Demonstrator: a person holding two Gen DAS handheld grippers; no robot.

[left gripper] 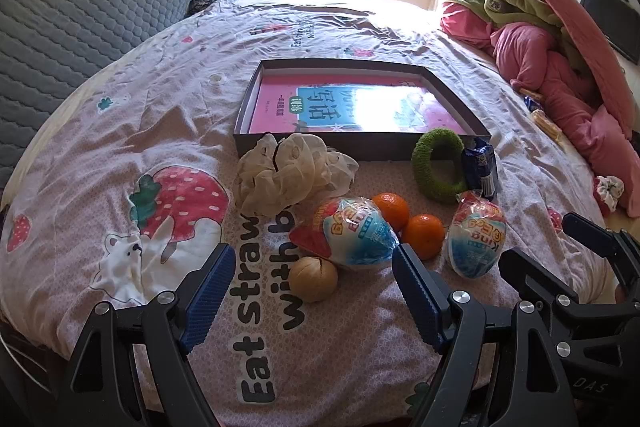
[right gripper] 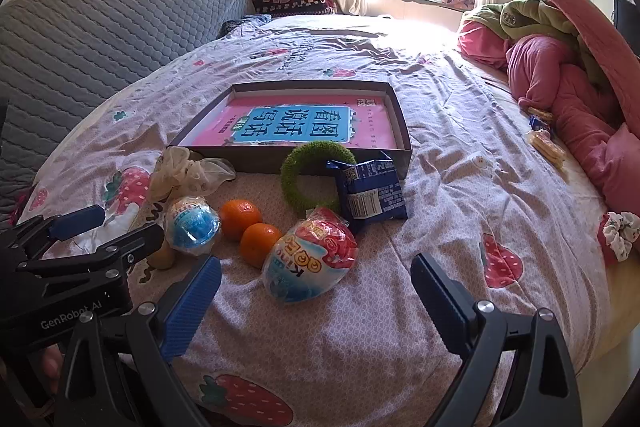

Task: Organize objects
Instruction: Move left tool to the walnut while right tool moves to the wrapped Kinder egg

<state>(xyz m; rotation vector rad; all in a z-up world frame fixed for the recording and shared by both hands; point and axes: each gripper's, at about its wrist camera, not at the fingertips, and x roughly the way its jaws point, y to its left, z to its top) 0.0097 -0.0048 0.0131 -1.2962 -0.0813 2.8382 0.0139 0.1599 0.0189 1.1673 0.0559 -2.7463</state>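
Two grippers are hovering over a bed [left gripper: 120,131] with a strawberry-print cover. Left gripper [left gripper: 314,291] is standing wide open with nothing between its blue pads; a tan ball [left gripper: 314,279] is lying on the cover just beyond them. Right gripper [right gripper: 316,301] is likewise gaping fully, holding nothing. Loose items are sitting clustered ahead of both: two wrapped toy eggs [left gripper: 358,233] [right gripper: 310,257], two oranges [right gripper: 240,219] [right gripper: 260,244] touching each other, a green ring [right gripper: 316,179] leaning on a blue snack packet [right gripper: 370,193], and a cream scrunchie [left gripper: 288,173]. Behind them a shallow box [left gripper: 304,151] is lying open, containing a pink book [right gripper: 304,129]. Pink bedding [left gripper: 560,87] is lying piled far right.
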